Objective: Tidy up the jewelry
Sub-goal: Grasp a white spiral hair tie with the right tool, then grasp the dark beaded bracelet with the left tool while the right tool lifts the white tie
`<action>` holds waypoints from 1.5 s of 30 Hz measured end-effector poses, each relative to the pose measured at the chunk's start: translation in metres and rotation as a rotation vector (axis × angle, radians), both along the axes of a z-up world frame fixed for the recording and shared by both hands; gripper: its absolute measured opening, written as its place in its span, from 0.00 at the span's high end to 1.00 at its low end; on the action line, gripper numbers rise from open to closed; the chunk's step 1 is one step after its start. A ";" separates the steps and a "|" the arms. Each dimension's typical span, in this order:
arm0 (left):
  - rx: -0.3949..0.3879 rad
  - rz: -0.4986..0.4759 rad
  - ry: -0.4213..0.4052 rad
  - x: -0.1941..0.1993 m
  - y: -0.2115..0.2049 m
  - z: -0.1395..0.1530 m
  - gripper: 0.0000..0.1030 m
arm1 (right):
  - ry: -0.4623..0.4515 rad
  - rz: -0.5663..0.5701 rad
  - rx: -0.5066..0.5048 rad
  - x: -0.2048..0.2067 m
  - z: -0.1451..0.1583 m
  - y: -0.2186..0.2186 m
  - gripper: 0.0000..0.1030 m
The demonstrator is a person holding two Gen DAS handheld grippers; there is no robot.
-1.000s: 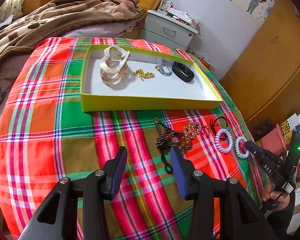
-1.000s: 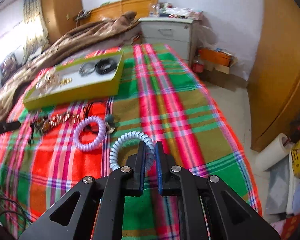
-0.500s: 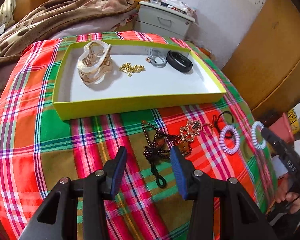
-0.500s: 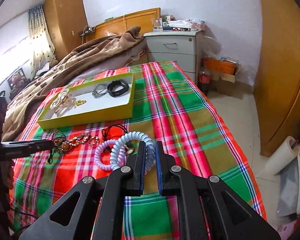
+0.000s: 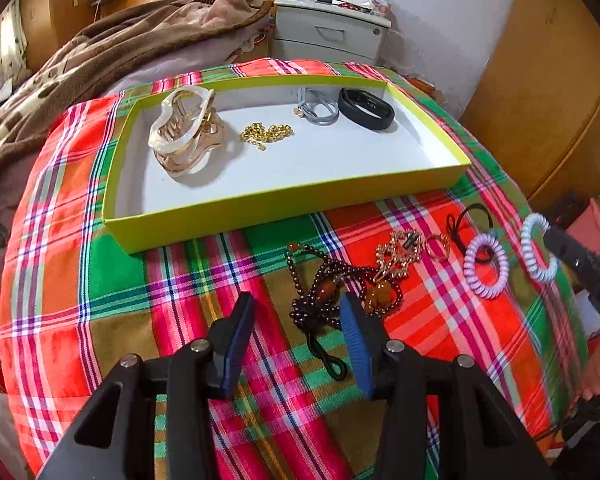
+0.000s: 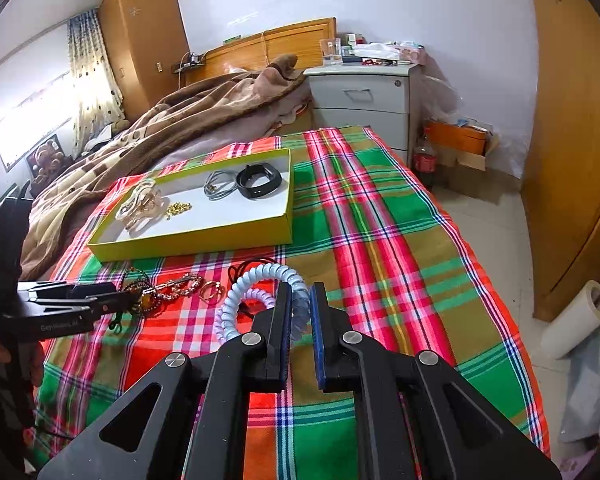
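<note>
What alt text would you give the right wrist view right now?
The right tongs grip a pale blue spiral hair tie lifted above a plaid cloth. Behind sits a yellow-green tray holding a black band, and the left tongs reach loose necklaces.

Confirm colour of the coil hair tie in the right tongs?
Pale blue coil hair tie, pinched in the right tongs; clearest in the right wrist view.

The right tongs hide part of the pale-blue coil hair tie; the bedside clutter is too small to identify.
</note>
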State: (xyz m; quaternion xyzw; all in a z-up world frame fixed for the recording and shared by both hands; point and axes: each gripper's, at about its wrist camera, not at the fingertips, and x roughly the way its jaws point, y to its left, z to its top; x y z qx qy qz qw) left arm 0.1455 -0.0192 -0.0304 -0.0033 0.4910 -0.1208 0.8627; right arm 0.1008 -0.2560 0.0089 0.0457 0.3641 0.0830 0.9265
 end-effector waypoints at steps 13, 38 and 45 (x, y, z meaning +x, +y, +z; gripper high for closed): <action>-0.059 0.013 0.008 -0.004 0.012 0.001 0.82 | -0.003 0.004 0.011 -0.001 0.000 0.003 0.91; -0.121 0.048 -0.118 -0.021 0.039 0.045 0.87 | -0.042 0.026 0.015 -0.004 0.016 0.017 0.91; -0.146 0.033 -0.151 -0.019 0.042 0.059 0.87 | -0.058 0.037 0.018 0.001 0.024 0.022 0.91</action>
